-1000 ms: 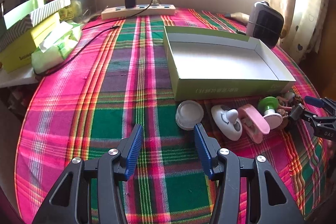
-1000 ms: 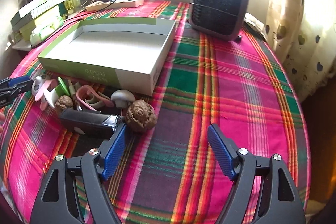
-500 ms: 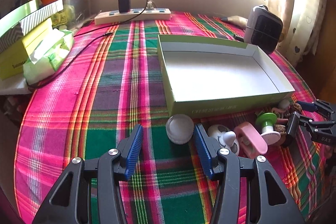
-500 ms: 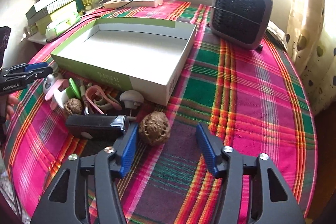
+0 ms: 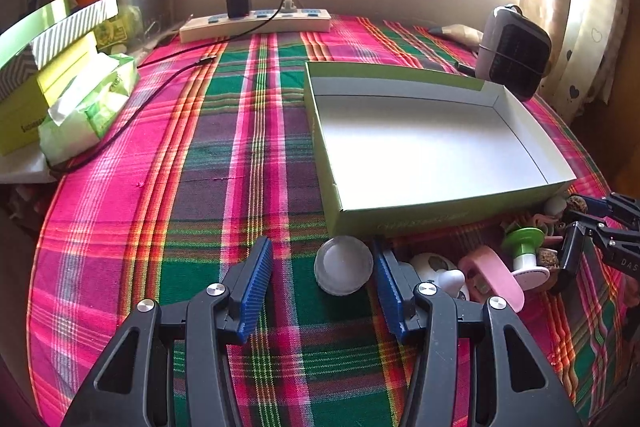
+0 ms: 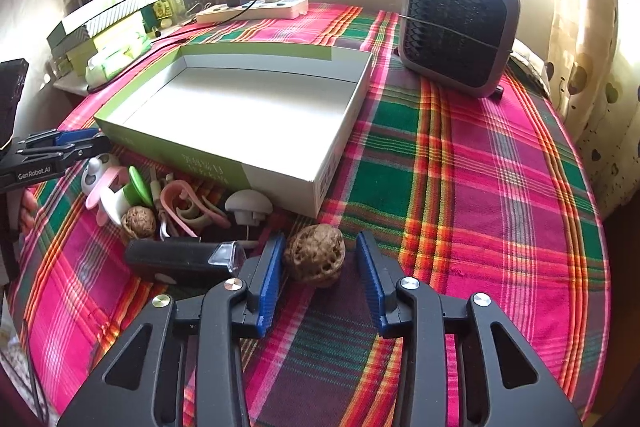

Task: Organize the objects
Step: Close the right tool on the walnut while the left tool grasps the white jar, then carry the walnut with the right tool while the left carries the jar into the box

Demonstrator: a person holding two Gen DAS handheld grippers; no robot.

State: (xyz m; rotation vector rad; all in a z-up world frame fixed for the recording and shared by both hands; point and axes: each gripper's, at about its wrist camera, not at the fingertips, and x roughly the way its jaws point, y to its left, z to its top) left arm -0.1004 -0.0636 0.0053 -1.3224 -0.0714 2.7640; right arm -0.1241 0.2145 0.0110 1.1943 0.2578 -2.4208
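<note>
The walnut [image 6: 315,255] is being closed on by the right hand-held gripper [image 6: 320,263], not yet pinched; the left hand-held gripper [image 5: 322,265] is held open around the white lid [image 5: 343,270]. Lifting into the box [image 6: 280,171] is called for next.

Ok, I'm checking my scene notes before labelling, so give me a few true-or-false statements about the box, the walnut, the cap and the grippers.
1. The green box is empty. True.
2. The big walnut lies inside the box. False: it sits on the plaid tablecloth, between the closing jaws of the right gripper.
3. The round white cap lies between the left gripper's open jaws. True.
4. The fan heater lies flat. False: it stands upright.
</note>
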